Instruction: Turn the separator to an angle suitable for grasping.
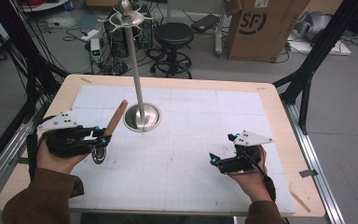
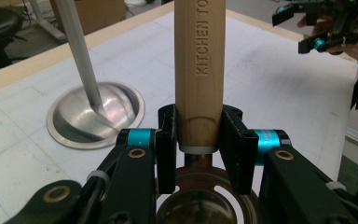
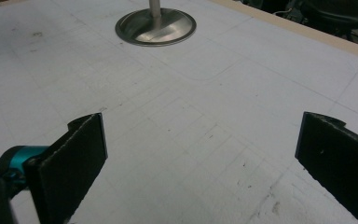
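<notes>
Wooden-handled utensil (image 2: pixel 199 70) clamped in left tool (image 2: pixel 199 140)

Wooden table (image 1: pixel 279 105), white gridded mat (image 1: pixel 200 126), steel stand base (image 1: pixel 142 117) on mat

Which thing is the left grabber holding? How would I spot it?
Find the tall silver stand on the white mat. Left of its round base, the left gripper pinches a kitchen utensil. It is the one wooden-handled thing there, with a metal head below the jaws.
</notes>
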### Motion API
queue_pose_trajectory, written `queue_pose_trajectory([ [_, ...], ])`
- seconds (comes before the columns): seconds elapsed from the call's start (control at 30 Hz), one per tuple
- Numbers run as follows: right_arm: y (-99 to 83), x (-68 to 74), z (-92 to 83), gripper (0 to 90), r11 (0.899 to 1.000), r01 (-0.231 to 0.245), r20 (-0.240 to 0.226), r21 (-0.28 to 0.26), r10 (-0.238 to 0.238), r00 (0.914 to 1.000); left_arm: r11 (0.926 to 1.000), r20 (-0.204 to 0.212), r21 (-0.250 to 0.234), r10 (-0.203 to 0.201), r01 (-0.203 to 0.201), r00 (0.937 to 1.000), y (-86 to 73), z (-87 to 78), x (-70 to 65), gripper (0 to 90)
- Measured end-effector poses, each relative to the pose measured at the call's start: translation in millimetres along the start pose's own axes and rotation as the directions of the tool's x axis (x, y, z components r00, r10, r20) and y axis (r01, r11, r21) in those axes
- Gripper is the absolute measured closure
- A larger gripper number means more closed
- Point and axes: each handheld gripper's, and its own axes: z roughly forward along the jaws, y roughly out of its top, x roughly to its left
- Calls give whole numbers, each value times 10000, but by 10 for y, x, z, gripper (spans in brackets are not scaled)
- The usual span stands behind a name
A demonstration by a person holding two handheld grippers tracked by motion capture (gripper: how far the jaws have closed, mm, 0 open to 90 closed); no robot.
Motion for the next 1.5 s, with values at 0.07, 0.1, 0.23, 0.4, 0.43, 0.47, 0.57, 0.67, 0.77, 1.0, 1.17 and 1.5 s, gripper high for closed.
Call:
queue_pose_trajectory([
  [0.07,0,1,0,8,10000,-15,-24,-4,15,10000,9999,-33,-173,-8,8,10000,13,-6,4,691],
  [0.1,2,0,0,8,10000,1,-67,-46,-1,10000,9995,9,-327,34,-33,10000,29,-17,12,691],
  [0.23,11,8,-2,8,10000,-17,-82,-62,17,10000,9969,-142,-772,148,-159,9998,66,-55,5,691],
  [0.4,10,5,-1,8,10000,-20,-90,-38,20,10000,9933,-302,-1123,258,-290,9992,134,-92,6,690],
  [0.43,11,3,-2,8,10000,-6,-97,-59,5,10000,9923,-293,-1214,208,-242,9994,159,-99,13,691],
  [0.47,11,3,-2,8,10000,-2,-99,-60,2,10000,9913,-340,-1290,204,-247,9992,173,-104,14,691],
  [0.57,10,3,-2,8,10000,-27,-116,-68,27,9999,9897,-394,-1399,261,-314,9989,234,-122,32,691],
  [0.67,10,-2,-4,8,10000,-33,-114,-76,33,9999,9883,-419,-1455,398,-455,9983,293,-129,49,691],
  [0.77,10,-4,-5,8,10000,-45,-113,-73,44,9999,9875,-330,-1507,425,-470,9986,351,-135,80,691],
  [1.0,9,-8,-3,8,10000,-30,-134,-68,29,9999,9853,-93,-1666,364,-374,9993,476,-151,165,691],
  [1.17,8,-10,-1,8,10000,-33,-146,-66,32,9999,9831,-134,-1769,456,-473,9989,531,-157,183,691],
  [1.5,4,-14,-1,8,10000,-15,-149,-85,13,9999,9773,366,-2099,374,-289,9986,671,-186,285,691],
])
